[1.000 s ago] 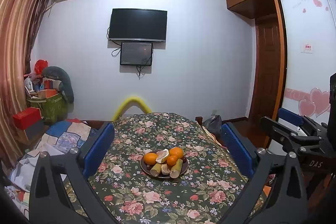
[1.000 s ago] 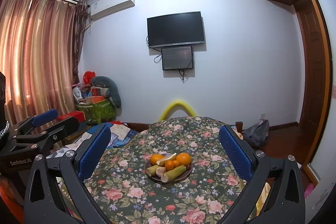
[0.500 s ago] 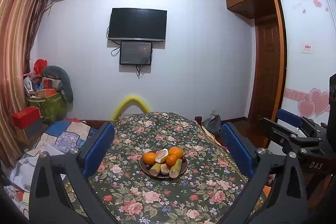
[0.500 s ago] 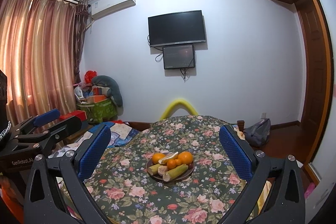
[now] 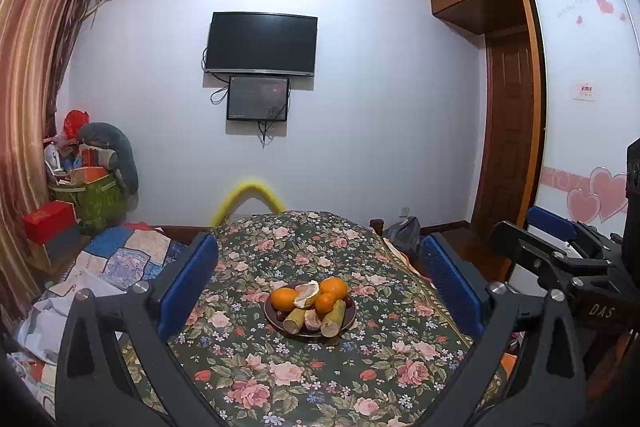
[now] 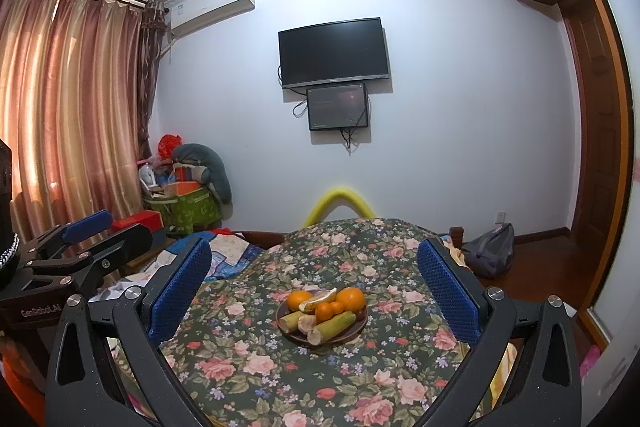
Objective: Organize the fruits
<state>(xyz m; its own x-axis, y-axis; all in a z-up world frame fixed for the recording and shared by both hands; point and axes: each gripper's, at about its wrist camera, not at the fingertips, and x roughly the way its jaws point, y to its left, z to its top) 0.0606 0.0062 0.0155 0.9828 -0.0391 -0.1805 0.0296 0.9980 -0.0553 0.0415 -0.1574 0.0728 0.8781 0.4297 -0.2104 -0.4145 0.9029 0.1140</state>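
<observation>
A dark round plate point(image 5: 348, 323) point(image 6: 356, 331) sits in the middle of a table covered with a floral cloth point(image 5: 280, 367) point(image 6: 248, 359). On the plate lie oranges point(image 5: 283, 299) point(image 6: 351, 299), a peeled citrus piece point(image 5: 306, 299) point(image 6: 318, 303) and two cut greenish stalks point(image 5: 333, 318) point(image 6: 332, 327). My left gripper point(image 5: 318, 281) is open, well short of the plate, with nothing between its blue pads. My right gripper point(image 6: 314, 277) is open too, held back from the plate and empty. Each gripper shows at the edge of the other's view.
A yellow curved chair back point(image 5: 248, 193) rises behind the table. A patchwork quilt point(image 5: 120, 259) lies at the left, with boxes and bags point(image 5: 88, 187) in the corner. A grey bag point(image 6: 490, 251) sits on the floor at the right, near a wooden door point(image 5: 508, 131).
Both views have shifted only slightly; the plate sits a touch lower and nearer in the frames. Both grippers remain open and empty.
</observation>
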